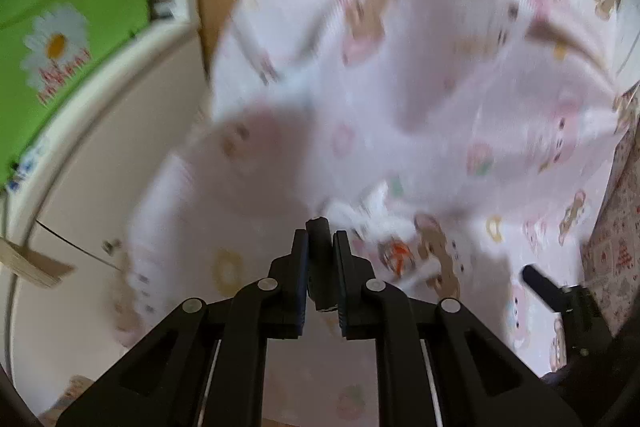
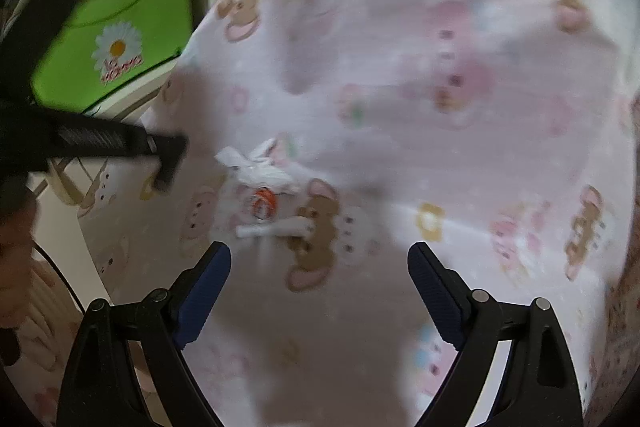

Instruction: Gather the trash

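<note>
Meanwhile, the left gripper (image 1: 320, 239) pinches a small black object (image 1: 319, 259) between nearly closed fingers, while the right gripper (image 2: 319, 259) gapes wide just short of the crumpled white paper (image 2: 260, 169), orange-printed wrapper (image 2: 263, 205) and white stick (image 2: 274, 229) lying together on the bear-print sheet (image 2: 440, 107).

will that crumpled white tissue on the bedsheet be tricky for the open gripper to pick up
The crumpled white tissue looks thin and creased, so probably light and floppy, squashing between the right gripper fingers. On the soft bedsheet, it may sink, and fabric could get pinched too.
</note>
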Demonstrator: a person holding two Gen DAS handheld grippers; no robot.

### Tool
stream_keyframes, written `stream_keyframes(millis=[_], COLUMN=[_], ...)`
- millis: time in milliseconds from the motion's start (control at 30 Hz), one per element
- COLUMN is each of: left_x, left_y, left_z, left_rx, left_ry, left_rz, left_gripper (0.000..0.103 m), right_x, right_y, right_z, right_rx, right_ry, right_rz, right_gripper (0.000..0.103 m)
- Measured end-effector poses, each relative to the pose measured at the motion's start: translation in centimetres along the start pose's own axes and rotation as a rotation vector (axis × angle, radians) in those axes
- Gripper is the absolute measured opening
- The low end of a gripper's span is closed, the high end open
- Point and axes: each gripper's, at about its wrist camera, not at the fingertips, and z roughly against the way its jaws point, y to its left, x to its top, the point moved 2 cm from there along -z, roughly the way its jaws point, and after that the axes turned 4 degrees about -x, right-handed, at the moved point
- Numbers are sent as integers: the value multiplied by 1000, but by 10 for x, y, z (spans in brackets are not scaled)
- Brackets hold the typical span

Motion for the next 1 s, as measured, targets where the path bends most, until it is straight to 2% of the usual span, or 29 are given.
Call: stream_keyframes(millis=[100, 200, 267, 333, 367, 433, 467, 500, 667, 800, 1000], left_x=[4, 8, 14, 16, 17, 17, 17, 17, 13, 8, -1], left_y=[5, 10, 17, 21, 24, 24, 24, 23, 21, 20, 17], left_z=[19, 29, 31, 32, 32, 33, 34, 33, 32, 35, 37], left_rx=[53, 78, 73, 66, 63, 63, 62, 60, 47, 52, 63], left_ry=[-82, -135, -142, -140, -141, -142, -143, -143, -131, -133, -134], left_rz=[-22, -33, -26, -12, -8, -7, -6, -4, 1, -10, -47], left_gripper=[11, 11, 11, 11, 11, 11, 11, 11, 11, 11, 11], right_x=[3, 6, 9, 11, 11, 12, 12, 10, 8, 2, -5], right_y=[16, 23, 26, 29, 30, 33, 34, 35, 38, 34, 9], right_z=[-19, -34, -40, -44, -45, -47, -50, -52, -49, -30, 6], right_rx=[4, 15, 27, 0, 0, 6, 13, 27, 34, 12, -2], right_ry=[39, 82, 102, 104, 98, 103, 116, 130, 127, 103, 92], right_rz=[42, 16, 0, 7, 11, 18, 22, 23, 35, 52, -19], right_gripper=[91, 91, 91, 91, 88, 71, 59, 55, 54, 54, 54])
